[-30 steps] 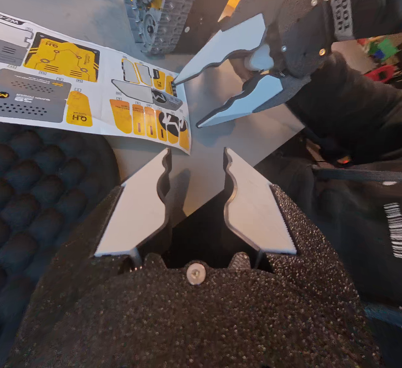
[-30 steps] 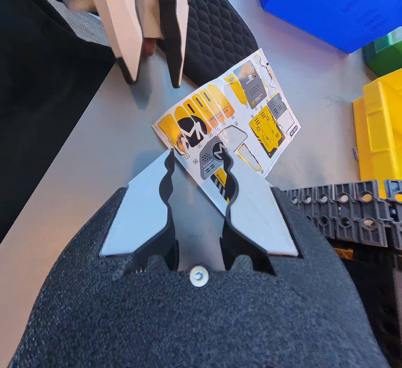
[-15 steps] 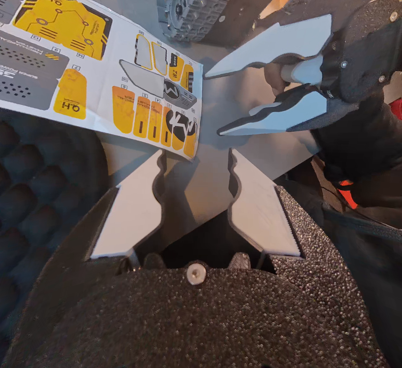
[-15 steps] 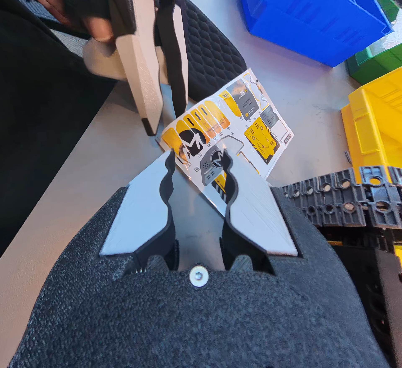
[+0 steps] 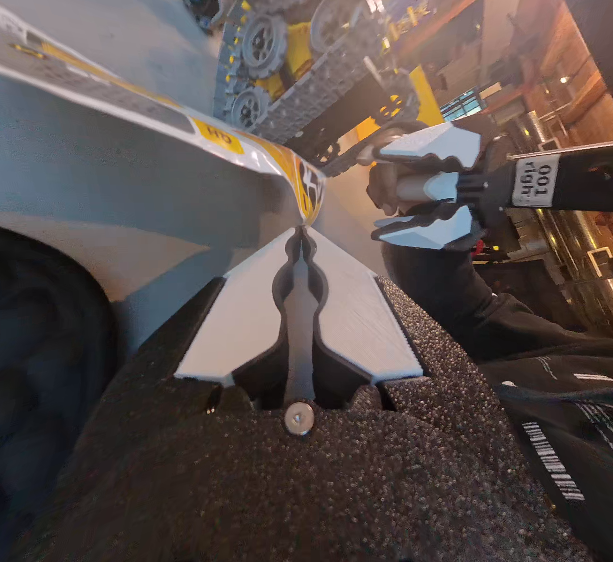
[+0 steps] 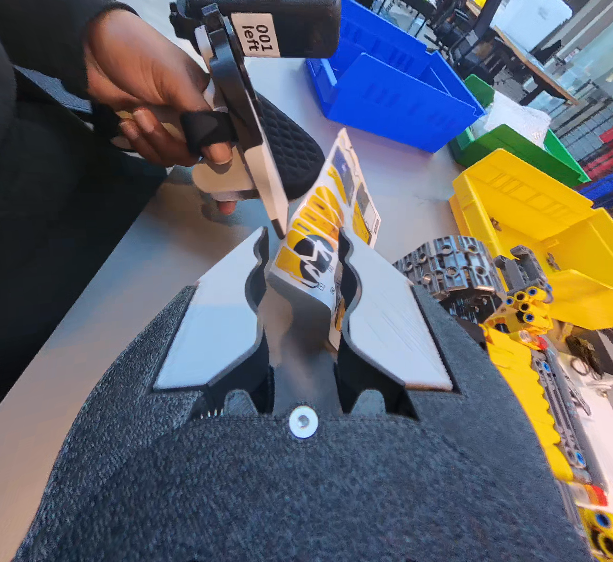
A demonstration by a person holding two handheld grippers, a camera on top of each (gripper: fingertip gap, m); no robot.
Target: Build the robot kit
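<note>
Now left gripper [image 5: 303, 230] pinches glossy sticker sheet [image 5: 229, 142].

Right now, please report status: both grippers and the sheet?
Left hand-held gripper shut on sticker sheet corner, lifted. Right hand-held gripper open, beside it. Tracked model close behind.
</note>
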